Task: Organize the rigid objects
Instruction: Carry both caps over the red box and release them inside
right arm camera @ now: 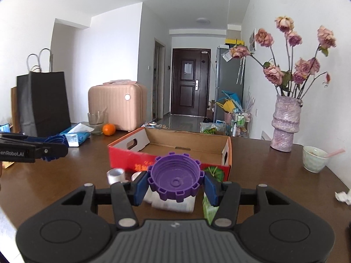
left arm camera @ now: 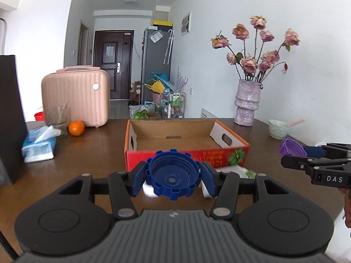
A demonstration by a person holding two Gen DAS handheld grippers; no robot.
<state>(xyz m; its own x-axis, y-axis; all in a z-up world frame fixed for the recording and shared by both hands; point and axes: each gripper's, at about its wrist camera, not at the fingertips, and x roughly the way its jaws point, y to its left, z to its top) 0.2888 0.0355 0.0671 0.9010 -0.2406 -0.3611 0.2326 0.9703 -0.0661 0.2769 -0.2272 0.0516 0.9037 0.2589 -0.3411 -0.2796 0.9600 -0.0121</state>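
A blue ribbed plastic cap [left arm camera: 173, 178] is clamped between the left gripper [left arm camera: 173, 180] jaws, held just in front of the open red cardboard box [left arm camera: 186, 153]. A purple ribbed plastic cap [right arm camera: 175, 178] is gripped likewise by the right gripper [right arm camera: 175, 183], near the box's front-right corner; a tape roll [right arm camera: 115, 175] lies beside the box front.

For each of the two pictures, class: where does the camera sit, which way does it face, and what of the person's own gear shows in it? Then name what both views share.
Left wrist: on the left gripper, facing forward across the table at the cardboard box; its fingers clamp a blue cap.
Right wrist: on the right gripper, facing likewise; its fingers clamp a purple cap.
Shared: box, vase, orange, each other's gripper.
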